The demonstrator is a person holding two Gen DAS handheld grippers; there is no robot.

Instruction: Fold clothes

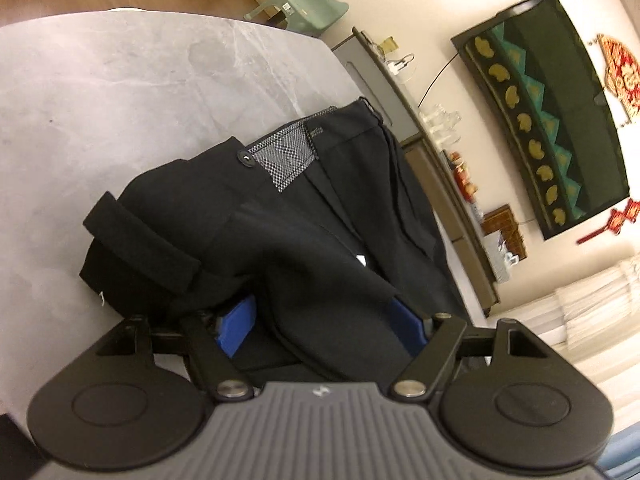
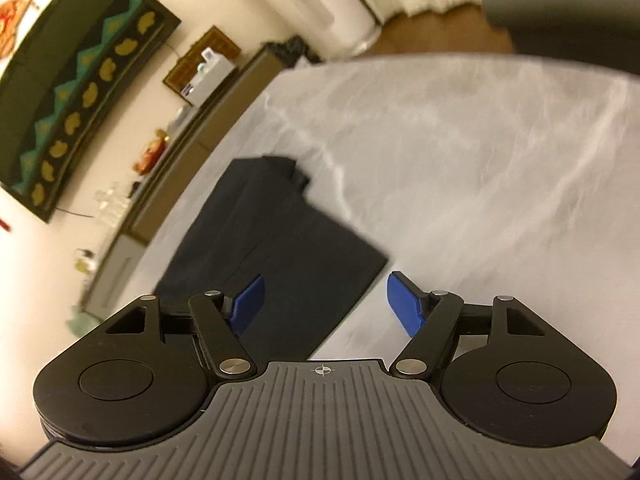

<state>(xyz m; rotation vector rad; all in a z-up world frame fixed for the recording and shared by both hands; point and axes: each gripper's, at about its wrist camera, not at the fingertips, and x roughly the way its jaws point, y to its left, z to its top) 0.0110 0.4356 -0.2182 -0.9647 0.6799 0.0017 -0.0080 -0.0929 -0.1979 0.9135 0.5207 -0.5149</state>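
Observation:
Black trousers [image 1: 280, 220] lie bunched and partly folded on the grey marbled table [image 1: 120, 100]. Their waistband faces away, showing a grey mesh lining [image 1: 286, 152] and a button [image 1: 245, 158]. My left gripper [image 1: 322, 324] is open, its blue fingers [image 1: 236, 328] spread wide, with loose cloth draped between and over them. In the right wrist view the trousers [image 2: 272, 240] show a flat folded end with a corner pointing right. My right gripper [image 2: 326, 298] stands open over that corner, one blue finger [image 2: 248, 296] above the cloth and the other above the bare table [image 2: 480, 160].
A long low sideboard [image 1: 432, 152] with glasses, boxes and small items runs along the wall just past the table's far edge. Above it hangs a dark framed wall piece [image 1: 552, 112]. Two green chairs [image 1: 304, 4] stand on the wooden floor. A white cylindrical appliance [image 2: 348, 12] stands by the curtains.

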